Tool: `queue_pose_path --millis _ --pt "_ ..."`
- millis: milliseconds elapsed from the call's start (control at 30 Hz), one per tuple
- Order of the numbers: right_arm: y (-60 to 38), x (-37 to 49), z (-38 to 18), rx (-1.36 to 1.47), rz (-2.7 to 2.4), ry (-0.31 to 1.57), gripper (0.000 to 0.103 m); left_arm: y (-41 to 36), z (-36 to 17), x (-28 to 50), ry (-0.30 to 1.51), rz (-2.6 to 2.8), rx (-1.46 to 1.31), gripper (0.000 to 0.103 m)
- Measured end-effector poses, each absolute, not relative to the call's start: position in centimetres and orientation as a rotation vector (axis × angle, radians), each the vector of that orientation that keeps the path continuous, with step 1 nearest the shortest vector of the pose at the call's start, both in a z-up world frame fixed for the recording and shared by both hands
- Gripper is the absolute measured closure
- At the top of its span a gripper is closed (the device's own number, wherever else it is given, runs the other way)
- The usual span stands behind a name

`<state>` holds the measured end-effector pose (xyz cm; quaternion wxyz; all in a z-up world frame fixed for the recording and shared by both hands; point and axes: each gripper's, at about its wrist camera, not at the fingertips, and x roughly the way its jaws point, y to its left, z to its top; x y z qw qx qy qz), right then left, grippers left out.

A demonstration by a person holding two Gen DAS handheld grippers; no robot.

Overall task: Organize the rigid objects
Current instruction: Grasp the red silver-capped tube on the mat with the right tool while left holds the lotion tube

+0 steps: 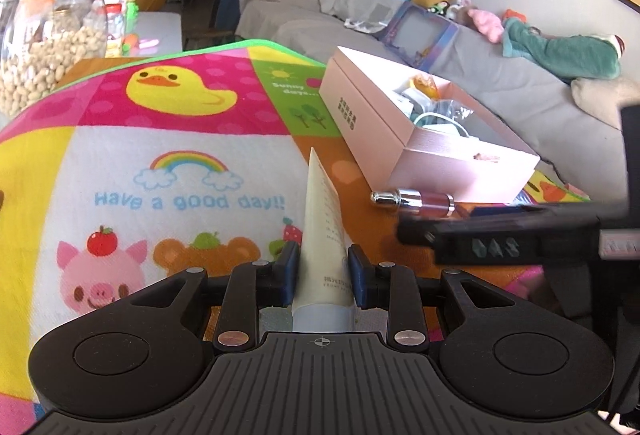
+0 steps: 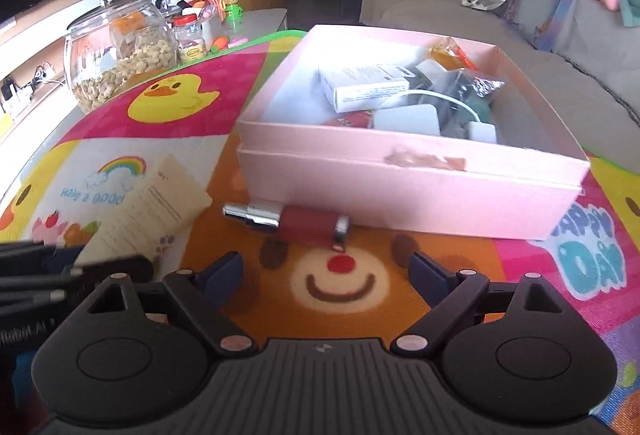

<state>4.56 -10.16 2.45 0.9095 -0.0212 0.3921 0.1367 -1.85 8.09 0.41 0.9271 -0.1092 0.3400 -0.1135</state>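
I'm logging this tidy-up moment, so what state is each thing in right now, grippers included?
Left gripper: shut on the cream squeeze tube.
Cream squeeze tube: held, crimped end pointing away.
Right gripper: open, empty.
Red spray bottle with silver cap: lying on its side on the mat, beside the box.
Pink cardboard box: open, holding items.
Glass jar of peanuts: upright, lid on.

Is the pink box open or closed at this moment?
Open. The pink box has no lid over its top: the right wrist view looks straight in at a white carton, a white cable and other items.
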Motion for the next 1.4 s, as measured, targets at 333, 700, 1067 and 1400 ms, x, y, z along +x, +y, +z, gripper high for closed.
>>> queue_pose_path --millis 333,700,1067,1400 --pt "-7.8 6.4 2.5 -0.032 0.272 0.837 0.012 7.6 0.3 -2.1 0.683 -0.225 -0.188 0.072" --pt "-13.0 4.4 2.6 -0.05 0.252 0.803 0.026 6.6 0.3 -3.1 0.663 -0.188 -0.13 0.072" --pt "-14.7 2.7 1.9 -0.095 0.27 0.74 0.022 6.5 0.7 -2.7 0.709 -0.183 -0.126 0.072" --pt "-15.5 2.7 1.8 -0.04 0.287 0.73 0.022 5.1 1.5 -1.9 0.784 -0.135 -0.064 0.072"
